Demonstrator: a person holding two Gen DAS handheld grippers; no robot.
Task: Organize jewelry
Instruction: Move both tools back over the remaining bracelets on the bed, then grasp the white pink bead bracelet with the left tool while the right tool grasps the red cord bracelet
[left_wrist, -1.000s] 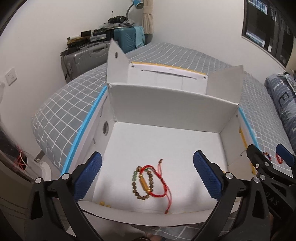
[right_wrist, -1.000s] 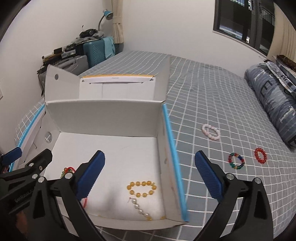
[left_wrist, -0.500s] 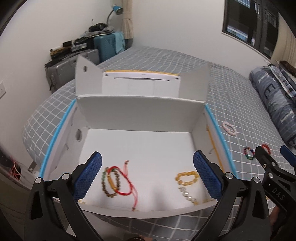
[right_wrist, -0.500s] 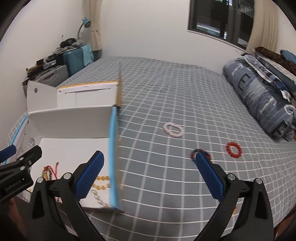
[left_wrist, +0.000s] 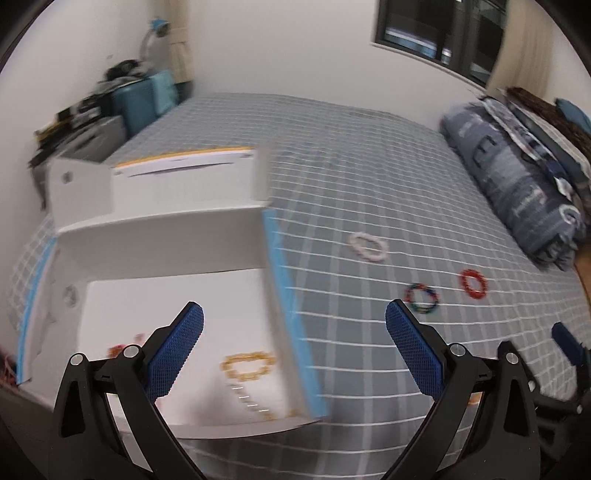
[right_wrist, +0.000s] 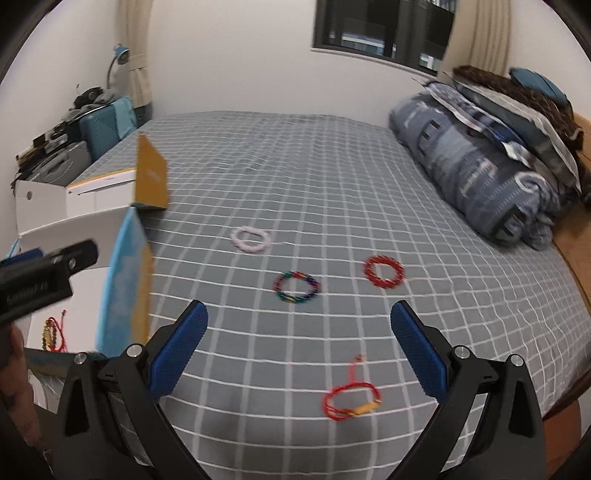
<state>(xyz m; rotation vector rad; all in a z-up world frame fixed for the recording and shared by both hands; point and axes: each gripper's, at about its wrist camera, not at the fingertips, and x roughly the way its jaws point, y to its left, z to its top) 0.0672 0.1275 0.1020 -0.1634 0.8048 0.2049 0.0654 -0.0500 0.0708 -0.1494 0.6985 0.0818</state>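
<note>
While both tools hang over the near edge of the bed, neither one carries anything — the right gripper (right_wrist: 299, 343) has its blue pads spread wide apart with only bedspread between them, and the left gripper (left_wrist: 293, 345) is just as wide, straddling the blue-edged side wall of the white box (left_wrist: 288, 295).

Closest to the right tool lies a red cord bracelet (right_wrist: 351, 400) with a small gold tube on it, loose on the grey checked bedspread (right_wrist: 332, 177) and almost between the pads. A little farther out sit a multicoloured bead ring (right_wrist: 297, 287) and a red bead ring (right_wrist: 383, 271), near each other, and beyond them a pale pink bead ring (right_wrist: 251, 239). All four are still outside the box, well apart from it.

Inside the box, from the left view, I can make out a yellow bead bracelet (left_wrist: 248, 364) near the front right corner, a string of pale beads (left_wrist: 251, 402) just in front of it, and something reddish (left_wrist: 118, 349) toward the left — too blurred to name there, though the right view shows a red cord with dark beads (right_wrist: 53, 332) on the box floor.

So I'd judge the sorting roughly half done: three or so pieces in, four left on the bed. The red cord bracelet looks the likeliest next pick, being nearest.

Far back, a folded quilt (right_wrist: 480, 166) lies at the head of the bed.
</note>
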